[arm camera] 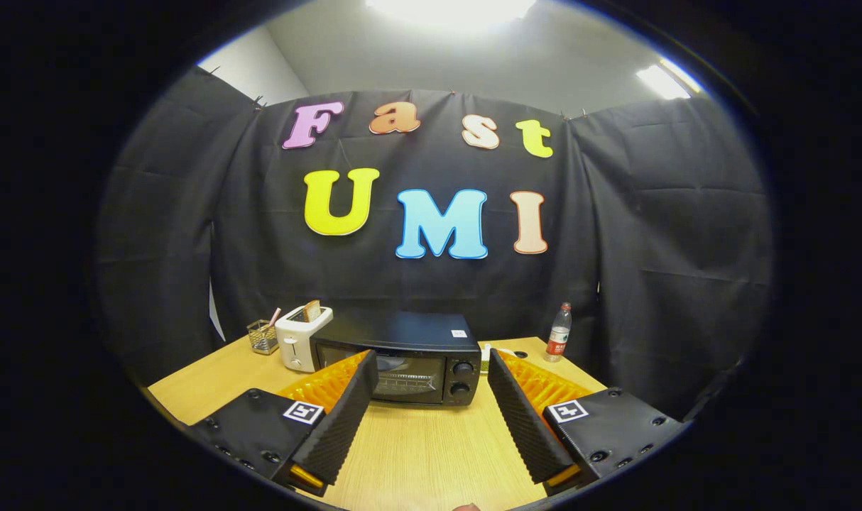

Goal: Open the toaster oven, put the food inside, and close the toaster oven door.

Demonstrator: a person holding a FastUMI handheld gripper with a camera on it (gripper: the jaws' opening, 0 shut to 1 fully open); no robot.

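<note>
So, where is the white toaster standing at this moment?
In the gripper view, the white toaster stands on the wooden table beyond the open gripper, just left of the black toaster oven, with a small wire basket on its other side.

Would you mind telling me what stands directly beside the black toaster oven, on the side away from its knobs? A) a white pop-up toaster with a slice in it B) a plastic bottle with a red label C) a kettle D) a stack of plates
A: a white toaster holding a slice stands against the toaster oven on the side away from its knobs; the bottle is apart on the other side. The gripper is open, its fingers short of the closed oven.
</note>
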